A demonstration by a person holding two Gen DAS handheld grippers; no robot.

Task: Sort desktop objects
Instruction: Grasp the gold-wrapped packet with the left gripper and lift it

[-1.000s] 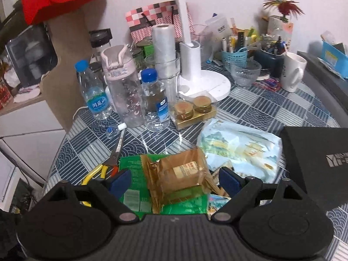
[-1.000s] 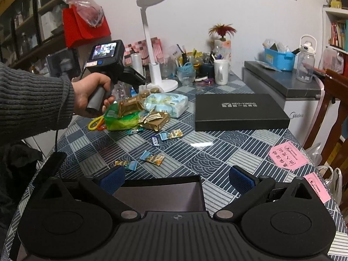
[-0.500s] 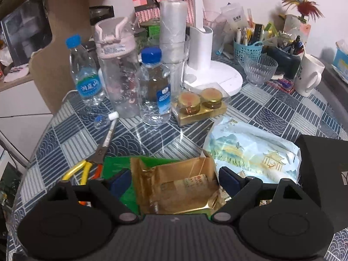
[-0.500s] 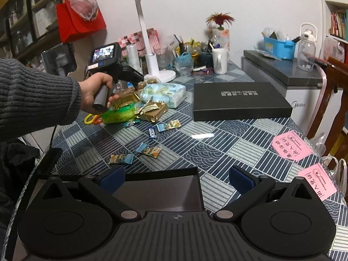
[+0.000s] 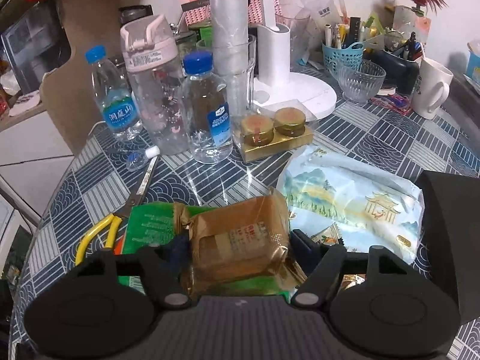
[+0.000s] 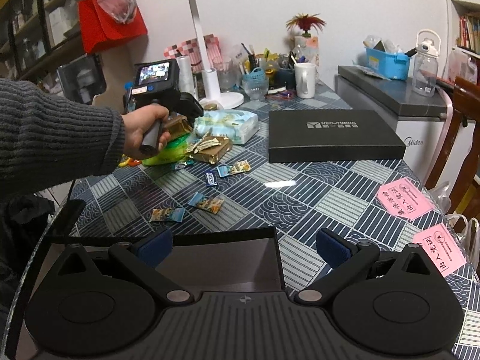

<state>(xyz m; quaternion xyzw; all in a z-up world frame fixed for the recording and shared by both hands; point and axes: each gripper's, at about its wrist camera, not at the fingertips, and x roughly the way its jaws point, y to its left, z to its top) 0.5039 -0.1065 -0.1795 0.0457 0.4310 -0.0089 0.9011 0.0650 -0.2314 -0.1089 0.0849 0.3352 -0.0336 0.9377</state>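
My left gripper (image 5: 237,243) is shut on a gold-brown wrapped cake packet (image 5: 237,234), which sits on a green packet (image 5: 150,222) at the table's left. The same gripper (image 6: 183,120) shows in the right wrist view, held in a hand over the green packet (image 6: 168,153). My right gripper (image 6: 243,246) is open and empty above an open black box (image 6: 222,258) at the near edge. Several small candies (image 6: 207,202) lie scattered mid-table, with another gold packet (image 6: 213,150).
A black lidded box (image 6: 333,135) lies at the right. A light blue tissue pack (image 5: 351,198), bottles (image 5: 207,114), a lamp base (image 5: 294,90), a gold jar box (image 5: 276,135), yellow-handled pliers (image 5: 99,234) and a mug (image 5: 432,90) crowd the back. Pink notes (image 6: 405,198) lie right.
My left gripper has moved forward and down over the gold-brown packet and closed its fingers on it. The right gripper has stayed open above the black box.
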